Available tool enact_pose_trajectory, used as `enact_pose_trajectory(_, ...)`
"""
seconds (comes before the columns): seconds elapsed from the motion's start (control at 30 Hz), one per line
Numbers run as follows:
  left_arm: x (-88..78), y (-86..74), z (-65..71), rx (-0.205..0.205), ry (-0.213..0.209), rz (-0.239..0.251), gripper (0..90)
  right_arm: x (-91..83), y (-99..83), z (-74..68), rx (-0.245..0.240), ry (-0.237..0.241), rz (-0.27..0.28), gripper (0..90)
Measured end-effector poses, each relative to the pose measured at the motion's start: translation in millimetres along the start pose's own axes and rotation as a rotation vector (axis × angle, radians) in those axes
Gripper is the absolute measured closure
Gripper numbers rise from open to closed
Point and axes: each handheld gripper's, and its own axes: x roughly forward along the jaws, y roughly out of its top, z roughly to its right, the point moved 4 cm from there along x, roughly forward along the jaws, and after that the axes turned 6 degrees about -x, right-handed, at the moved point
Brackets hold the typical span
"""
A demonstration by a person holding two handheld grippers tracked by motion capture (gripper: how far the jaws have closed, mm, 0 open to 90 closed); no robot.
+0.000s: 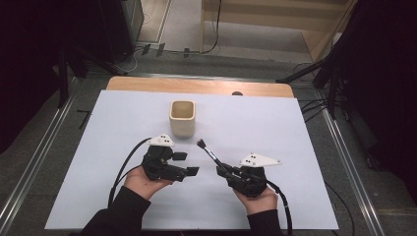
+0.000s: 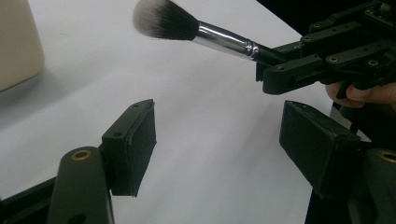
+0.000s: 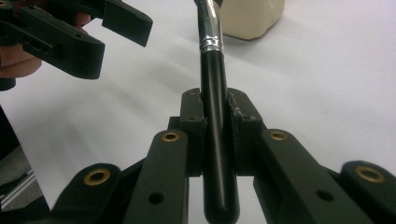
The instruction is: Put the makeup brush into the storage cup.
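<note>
No text, label, brand, number or sign can be read anywhere in these pictures — not in the high view, not in either gripper view. The cream cup (image 1: 182, 118) has plain walls, the brush (image 1: 209, 152) shows a bare black handle and a bare silver ferrule (no maker's mark that can be made out), and the white sheet (image 1: 295, 132) on the table carries no print. The grey plates on top of the left gripper (image 1: 186, 163) and the right gripper (image 1: 223, 169) bear small dark dots — marks, not letters.
</note>
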Motion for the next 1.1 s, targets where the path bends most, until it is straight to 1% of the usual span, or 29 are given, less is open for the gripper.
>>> enact_pose_trajectory(0.07,1.3,-0.4,0.0,-0.004,0.001,-0.001,27.6,0.2,-0.3,0.0,0.0,-0.002,0.003,79.2)
enact_pose_trajectory(0.13,3.2,-1.0,0.4,-0.006,0.002,0.002,27.3,0.5,-1.6,-0.4,0.0,-0.015,0.015,79.2)
enact_pose_trajectory(0.2,4.8,-1.2,0.8,-0.005,0.005,0.007,27.0,1.3,-2.6,-1.1,0.014,-0.02,0.029,79.2)
enact_pose_trajectory(0.23,5.1,-1.2,1.1,-0.007,0.004,0.008,27.0,2.0,-3.1,-1.4,0.013,-0.026,0.033,79.2)
enact_pose_trajectory(0.33,6.6,-0.5,1.8,-0.017,0.003,0.018,27.1,5.1,-4.8,-4.8,0.018,-0.03,0.045,79.2)
enact_pose_trajectory(0.37,6.9,-0.4,1.9,-0.022,0.002,0.022,27.1,7.1,-6.3,-6.5,0.016,-0.042,0.05,79.2)
enact_pose_trajectory(0.47,7.8,-0.3,2.1,-0.033,0.0,0.03,27.1,8.1,-8.0,-8.2,0.025,-0.052,0.056,79.2)
enact_pose_trajectory(0.67,8.8,1.0,2.3,-0.041,-0.003,0.045,27.1,10.9,-13.7,-13.8,0.067,-0.077,0.109,79.2)
enact_pose_trajectory(0.87,9.9,2.4,3.4,-0.045,-0.008,0.055,27.2,15.4,-17.4,-19.0,0.07,-0.109,0.17,79.2)
enact_pose_trajectory(0.97,9.5,3.8,4.0,-0.058,-0.013,0.069,27.2,17.4,-19.6,-21.5,0.072,-0.124,0.197,79.1)
enact_pose_trajectory(1.1,9.8,5.5,4.4,-0.07,-0.02,0.082,27.6,20.8,-23.3,-23.1,0.091,-0.122,0.207,79.1)
